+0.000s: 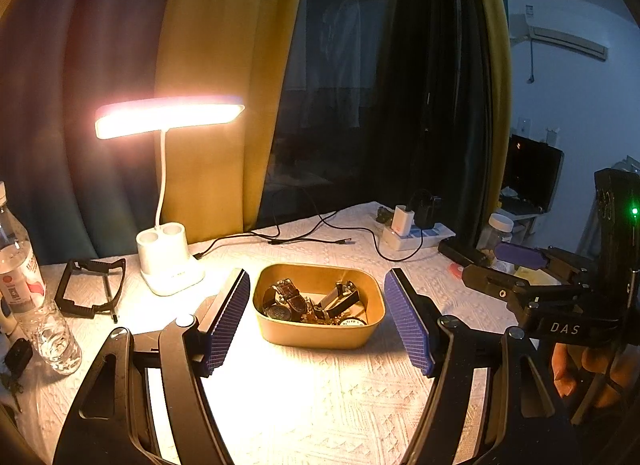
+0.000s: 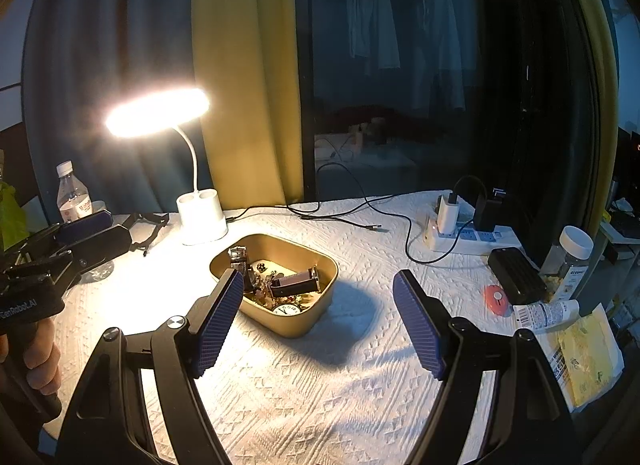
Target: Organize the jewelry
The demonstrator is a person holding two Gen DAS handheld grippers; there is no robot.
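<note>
Both your tongs are spread wide & empty: left tongs (image 1: 316,321) aimed straight at the gold tray (image 1: 280,335), right tongs (image 2: 320,321) set a bit to the tray's right, over bare cloth. The jewelry is all in that tray (image 2: 316,319), mid-surface just in front of the desk lamp (image 1: 170,265): a dark-strap watch (image 1: 286,297) w/ its dial toward the near wall, a second strap w/ a light block (image 1: 340,299), a small white clock face (image 2: 286,309) at the near edge, plus a knot of chain & small bits btwn them, too fine to sort out from here. Main risk, IMO: it's one tangled heap, so pinching any strap could drag chain or neighbours up w/ it & spill them on the textured cloth, where small pcs would be hard to see. The tray looks light & shallow; a pad catching its rim could shove or tip it. Lamp glare washes out the left side of the tray, so you may misjudge depth there. Also mind the charging cables (image 2: 360,209) & power strip (image 2: 472,235) behind, and the water bottle (image 1: 36,297) near your left: a wide swing could knock it over.
</note>
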